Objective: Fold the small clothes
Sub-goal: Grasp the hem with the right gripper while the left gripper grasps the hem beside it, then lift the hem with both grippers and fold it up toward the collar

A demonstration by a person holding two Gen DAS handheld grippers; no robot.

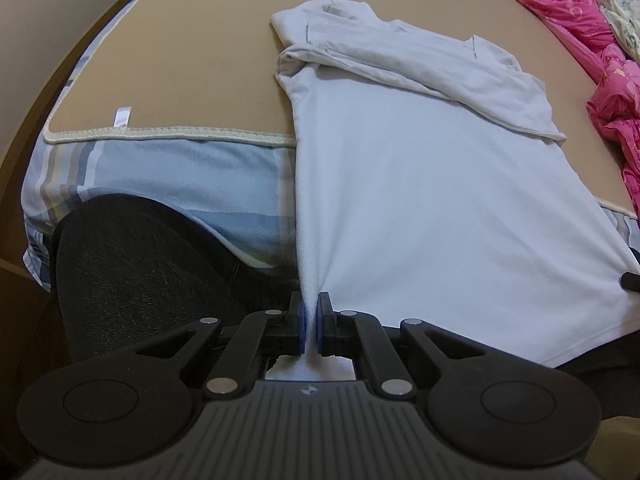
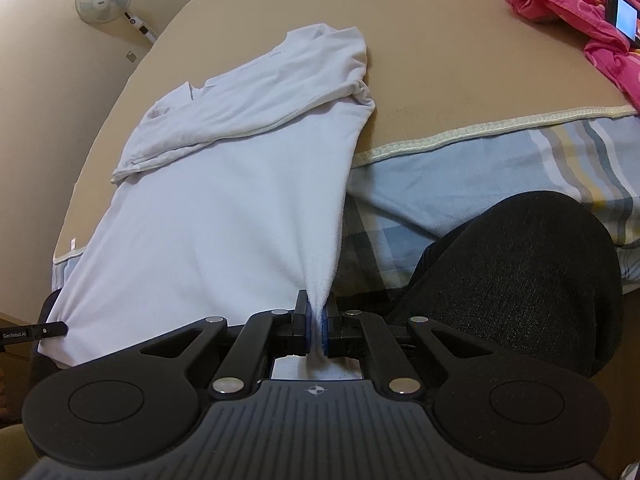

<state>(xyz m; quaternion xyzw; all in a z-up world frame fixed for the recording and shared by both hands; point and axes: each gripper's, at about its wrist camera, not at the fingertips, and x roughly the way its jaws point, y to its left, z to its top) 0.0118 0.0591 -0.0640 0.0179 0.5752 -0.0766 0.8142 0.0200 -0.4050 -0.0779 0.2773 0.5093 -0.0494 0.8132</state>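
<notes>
Two tools grip one garment here: the left tool point(image 1: 311, 328) is clenched on the bottom left corner of a white, soft cotton long-sleeved shirt point(image 1: 420, 200), and the right tool point(image 2: 319, 326) is clenched on the bottom right corner of the same shirt point(image 2: 208, 208), the cloth bunching to a narrow wedge between each pair of blue pads. The shirt lies mostly on the flat tan mat point(image 1: 192, 60) that covers the bed, its upper part resting there with the sleeves folded across the chest, while its hem end hangs past the mat's cream stitched edge point(image 1: 168, 134) and over the blue striped bedsheet point(image 1: 168, 176), drawn taut toward both tools. It looks light, limp and a little stretchy, so it should follow a lift easily but sag in the middle and slide on the mat if pulled unevenly; the hem corners seem the right holds for folding the bottom up toward the collar. Both tools point steeply downward at the hem, level with one another, close to the person's dark-trousered knees point(image 1: 132, 264). A pink flowered quilt point(image 1: 568, 12) lies bunched on the mat beyond the shirt.
</notes>
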